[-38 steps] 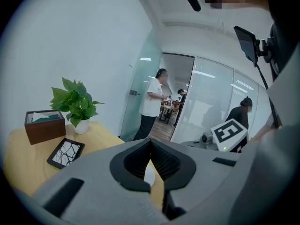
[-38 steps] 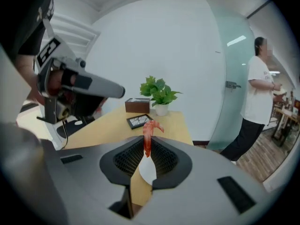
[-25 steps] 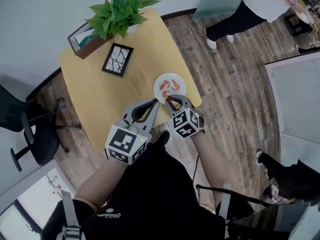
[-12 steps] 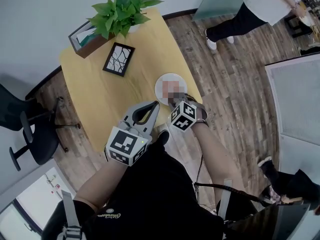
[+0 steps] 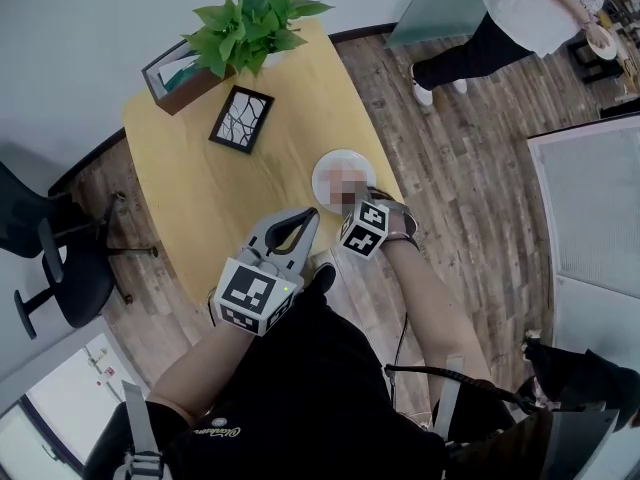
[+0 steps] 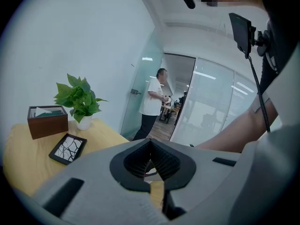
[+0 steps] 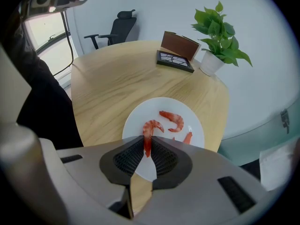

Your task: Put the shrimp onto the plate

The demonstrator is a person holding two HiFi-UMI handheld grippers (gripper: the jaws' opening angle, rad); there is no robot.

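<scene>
With fingers (image 7: pixel 124 159) of the right gripper (image 7: pixel 148 146) clamped on the tail of a shrimp (image 7: pixel 151 127), has crept over the plate (image 7: pixel 164 104) rim since a second ago, apparently ready to release; left gripper (image 6: pixel 151 161) pinched together, empty.

Head view: the plate (image 5: pixel 324 173) centre is showing blurred, so what's on it isn't readable there. The right gripper (image 5: pixel 352 206) tips are lying under the same blur at the plate's 6 o'clock.

Right gripper view: the clamped shrimp (image 7: pixel 148 135) is running tail-down btw the jaws, w/ its lower end out of sight. The third shrimp (image 7: pixel 187 138), at the plate's 4 o'clock, is half hiding behind the gripper body, which is also covering the plate's near rim.

The bystander (image 5: pixel 505 18) at 1 o'clock is getting cut by the top edge.
</scene>
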